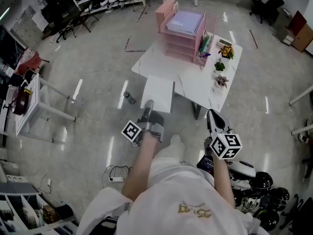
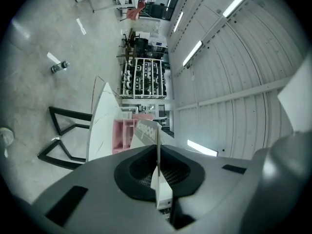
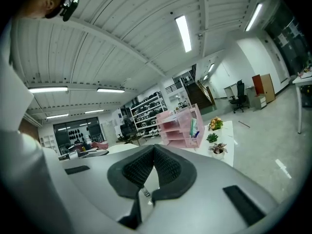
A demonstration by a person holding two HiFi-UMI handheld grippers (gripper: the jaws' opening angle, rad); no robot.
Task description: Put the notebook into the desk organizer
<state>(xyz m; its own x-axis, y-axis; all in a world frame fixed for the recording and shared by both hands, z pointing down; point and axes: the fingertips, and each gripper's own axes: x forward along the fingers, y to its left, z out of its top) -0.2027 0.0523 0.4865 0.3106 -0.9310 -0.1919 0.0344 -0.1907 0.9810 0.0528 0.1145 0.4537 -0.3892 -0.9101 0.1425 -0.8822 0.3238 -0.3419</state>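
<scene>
The white notebook hangs level in front of the white desk's near left edge. My left gripper is shut on the notebook's near edge. In the left gripper view the notebook runs edge-on out from between the pads of the left gripper. The pink desk organizer stands at the far end of the desk with a purple-grey folder on top, also visible as the organizer and the organizer. My right gripper hovers at the desk's near right, and in its own view the right gripper is shut with nothing held.
A clear pen holder stands right of the organizer. Three small potted plants line the desk's right edge. A bottle lies on the floor left of the desk. A white side table stands far left; helmets lie lower right.
</scene>
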